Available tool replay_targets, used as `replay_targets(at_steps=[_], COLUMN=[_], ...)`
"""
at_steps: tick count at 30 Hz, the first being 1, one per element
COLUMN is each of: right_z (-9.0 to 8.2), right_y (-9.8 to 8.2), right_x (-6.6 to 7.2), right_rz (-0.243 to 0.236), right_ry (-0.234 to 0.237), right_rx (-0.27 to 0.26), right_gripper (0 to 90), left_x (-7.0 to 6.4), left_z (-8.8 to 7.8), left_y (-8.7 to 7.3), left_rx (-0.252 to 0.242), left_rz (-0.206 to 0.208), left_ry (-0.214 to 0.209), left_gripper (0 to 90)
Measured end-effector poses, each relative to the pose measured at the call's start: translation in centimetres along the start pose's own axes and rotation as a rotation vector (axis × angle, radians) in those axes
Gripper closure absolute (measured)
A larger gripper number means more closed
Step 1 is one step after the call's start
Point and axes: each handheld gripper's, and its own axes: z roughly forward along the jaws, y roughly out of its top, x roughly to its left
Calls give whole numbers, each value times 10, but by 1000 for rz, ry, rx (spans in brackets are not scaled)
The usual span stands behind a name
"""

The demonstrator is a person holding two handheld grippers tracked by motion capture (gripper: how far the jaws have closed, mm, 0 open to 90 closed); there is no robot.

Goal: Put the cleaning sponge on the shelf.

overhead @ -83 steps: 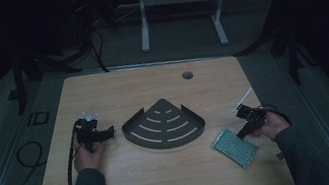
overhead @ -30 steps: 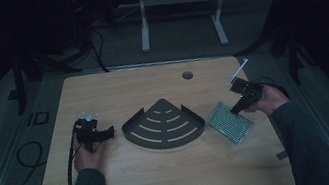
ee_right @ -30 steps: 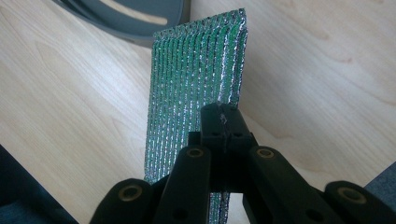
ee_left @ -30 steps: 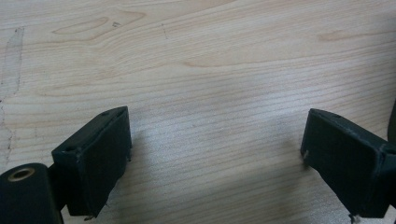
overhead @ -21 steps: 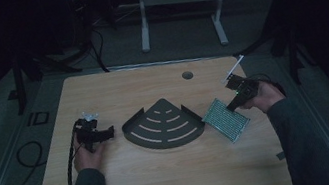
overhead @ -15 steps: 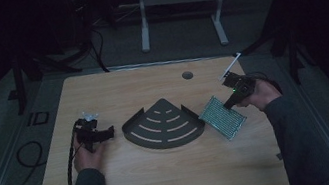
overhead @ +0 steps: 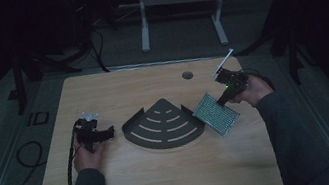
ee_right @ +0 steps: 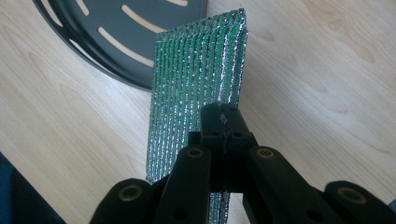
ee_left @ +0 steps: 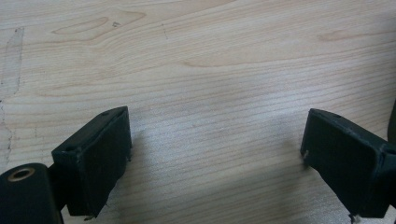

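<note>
Beside the tray, right tool (clamped) holds sponge.

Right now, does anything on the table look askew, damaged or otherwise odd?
Nothing looks damaged or spilled. The green scouring pad sits tilted only because the right gripper is shut on its edge, holding it beside the dark fan-shaped rack. The left gripper rests open over bare wooden table.

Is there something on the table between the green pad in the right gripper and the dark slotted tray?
Nothing visible. The right gripper is shut on the green pad, whose far edge already reaches over the rim of the dark slotted tray; no object lies between them.
</note>
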Motion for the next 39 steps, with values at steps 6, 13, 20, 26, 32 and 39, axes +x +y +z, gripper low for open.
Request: replay_targets(at_steps=[6, 13, 20, 26, 32, 39], right_z=[1, 3, 3, 5, 7, 12], right_y=[9, 20, 29, 39, 48, 58], right_x=[2, 3, 7, 12, 16, 21], right_rz=[3, 15, 14, 14, 16, 16], right_ry=[5, 3, -5, -5, -4, 5], right_rx=[9, 6, -2, -7, -17, -28], right_gripper=[900, 899, 900, 900, 899, 900], left_x=[0, 0, 0, 0, 0, 0], left_z=[0, 0, 0, 0, 0, 0], left_y=[0, 0, 0, 0, 0, 0], left_rx=[0, 0, 0, -1, 0, 0], left_rz=[0, 0, -1, -2, -1, -1], left_ry=[0, 0, 0, 0, 0, 0], left_gripper=[92, 92, 92, 92, 92, 92])
